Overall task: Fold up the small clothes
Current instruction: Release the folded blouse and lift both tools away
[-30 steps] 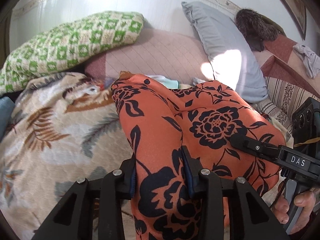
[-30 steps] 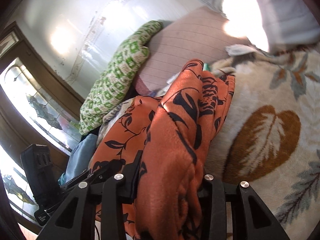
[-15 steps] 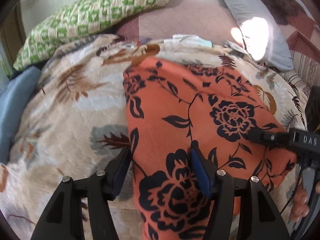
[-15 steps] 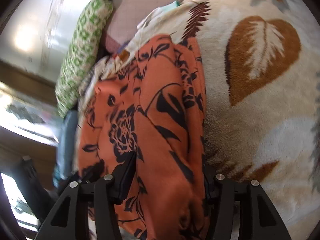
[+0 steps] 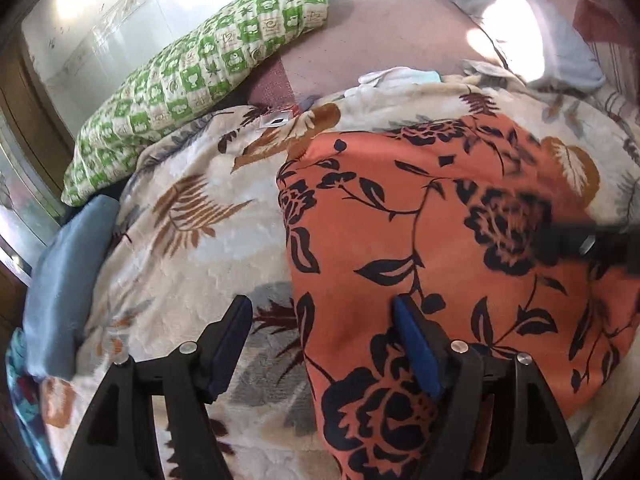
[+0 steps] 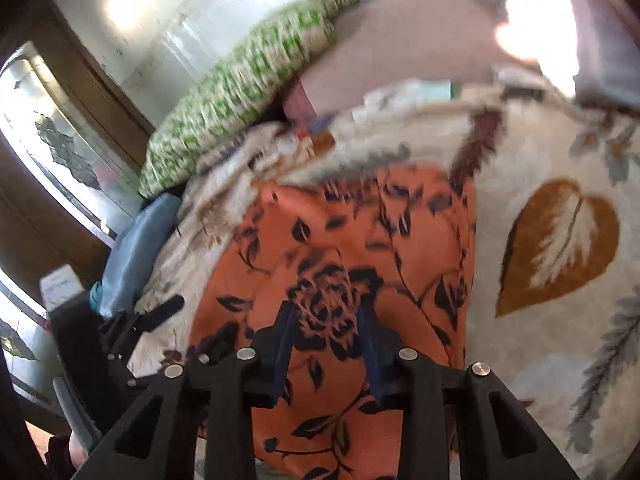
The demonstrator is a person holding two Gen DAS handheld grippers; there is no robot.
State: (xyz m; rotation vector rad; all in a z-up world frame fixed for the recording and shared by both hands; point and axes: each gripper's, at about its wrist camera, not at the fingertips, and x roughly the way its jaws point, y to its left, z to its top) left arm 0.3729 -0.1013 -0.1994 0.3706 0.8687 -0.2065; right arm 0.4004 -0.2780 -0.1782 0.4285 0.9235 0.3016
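An orange garment with black flowers [image 5: 432, 248] lies spread flat on the cream leaf-print blanket [image 5: 192, 240]. My left gripper [image 5: 322, 320] is open over the garment's near left edge; its right finger rests on the cloth and its left finger is over the blanket. My right gripper [image 6: 326, 322] is open with both fingers over the garment [image 6: 360, 240], and the cloth lies loose between them. The right gripper's finger shows blurred in the left wrist view [image 5: 588, 244]. The left gripper shows at the left of the right wrist view [image 6: 148, 320].
A green checked pillow [image 5: 200, 72] and a pink cushion [image 5: 384, 40] lie at the far side. A grey pillow [image 5: 520, 20] is at the far right. A blue folded cloth [image 5: 68, 272] lies at the left. Small pale clothes [image 5: 400, 76] sit beyond the blanket.
Both grippers lowered the garment onto the blanket and opened, letting it go. The cloth went from hanging bunched to lying flat.
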